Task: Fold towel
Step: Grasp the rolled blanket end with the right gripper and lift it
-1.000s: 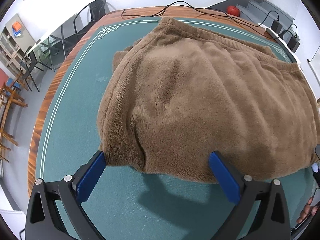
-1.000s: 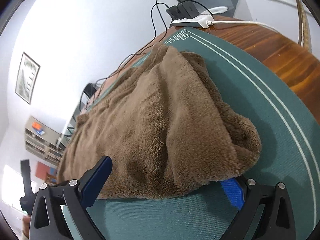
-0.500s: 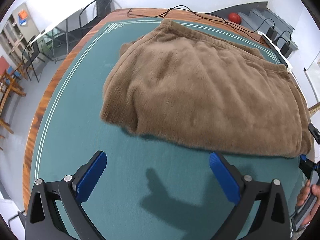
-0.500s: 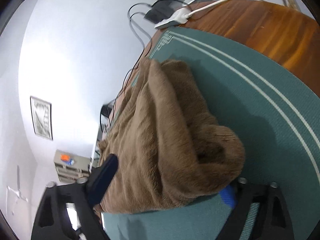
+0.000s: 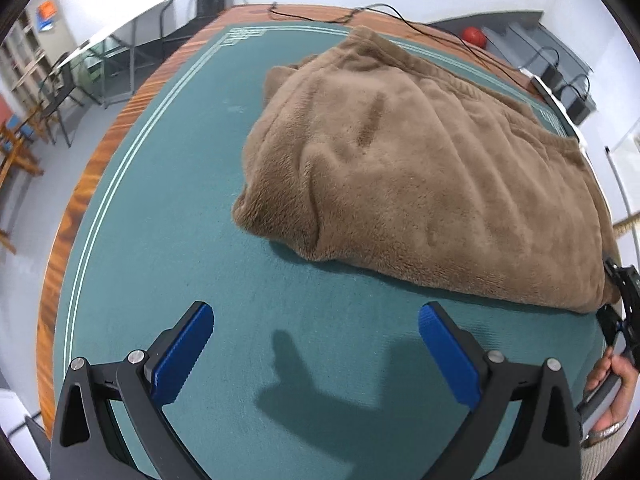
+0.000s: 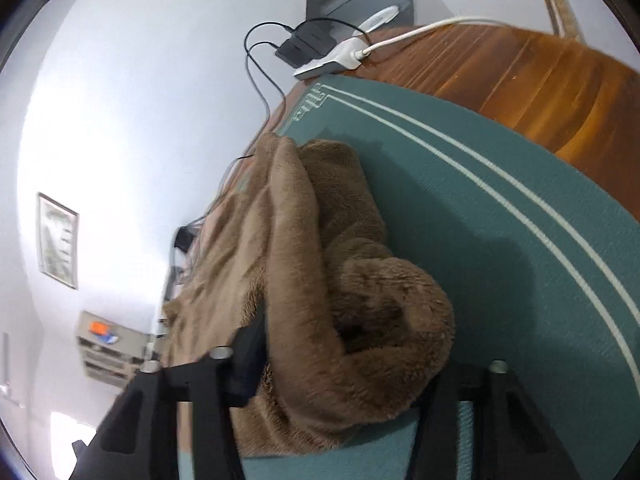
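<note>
A thick brown towel (image 5: pixel 420 184) lies doubled over on the green mat (image 5: pixel 160 220). My left gripper (image 5: pixel 316 354) hovers open in front of the towel's near edge, a clear gap away, with nothing between its blue pads (image 5: pixel 184 356). In the right wrist view the towel's near right corner (image 6: pixel 360 320) is bunched up between the fingers of my right gripper (image 6: pixel 344 372), which have narrowed onto it; the pile hides the pads. The right gripper (image 5: pixel 622 304) also shows at the towel's right end, held by a hand (image 5: pixel 612 384).
The mat covers a wooden table (image 6: pixel 540 80). A white power strip (image 6: pixel 332 60) and black adapters with cables (image 5: pixel 400 16) lie along the far edge. Chairs (image 5: pixel 60 92) and a shelf stand on the floor to the left; a red ball (image 5: pixel 474 36) sits beyond the table.
My left gripper has drawn back from the towel's near edge, staying open. My right gripper has tilted and its fingers have narrowed onto the bunched towel corner.
</note>
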Motion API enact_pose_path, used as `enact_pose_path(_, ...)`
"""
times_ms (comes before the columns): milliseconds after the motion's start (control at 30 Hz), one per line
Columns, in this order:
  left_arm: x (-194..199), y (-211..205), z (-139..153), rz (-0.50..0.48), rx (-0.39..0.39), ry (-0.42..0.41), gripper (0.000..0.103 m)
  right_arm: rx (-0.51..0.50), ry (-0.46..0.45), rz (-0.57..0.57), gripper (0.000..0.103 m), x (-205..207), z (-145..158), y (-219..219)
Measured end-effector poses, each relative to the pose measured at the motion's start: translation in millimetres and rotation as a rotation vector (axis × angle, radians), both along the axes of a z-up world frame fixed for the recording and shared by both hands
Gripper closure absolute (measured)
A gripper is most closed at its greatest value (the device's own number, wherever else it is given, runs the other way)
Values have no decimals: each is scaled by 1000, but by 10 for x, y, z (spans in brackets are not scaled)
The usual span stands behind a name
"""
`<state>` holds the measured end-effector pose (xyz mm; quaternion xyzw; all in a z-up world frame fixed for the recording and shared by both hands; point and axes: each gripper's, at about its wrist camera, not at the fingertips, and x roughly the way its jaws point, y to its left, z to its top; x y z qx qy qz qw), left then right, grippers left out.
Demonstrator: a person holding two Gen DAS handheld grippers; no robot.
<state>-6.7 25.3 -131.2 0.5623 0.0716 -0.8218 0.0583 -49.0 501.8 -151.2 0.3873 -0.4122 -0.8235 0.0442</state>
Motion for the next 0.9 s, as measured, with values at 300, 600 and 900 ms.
enact_pose_path(300, -120, -480, -287, -34, 31, -59, 0, 182, 96, -14, 77, 64, 584, -324)
enact_pose_path(600, -181, -935, -390, -16, 101, -62, 0, 328, 315, 121, 78, 61, 1530, -1397)
enact_pose_path(900, -152, -1398, -506, 57, 159, -75, 0, 384, 471, 351, 78, -58, 1806, -2766)
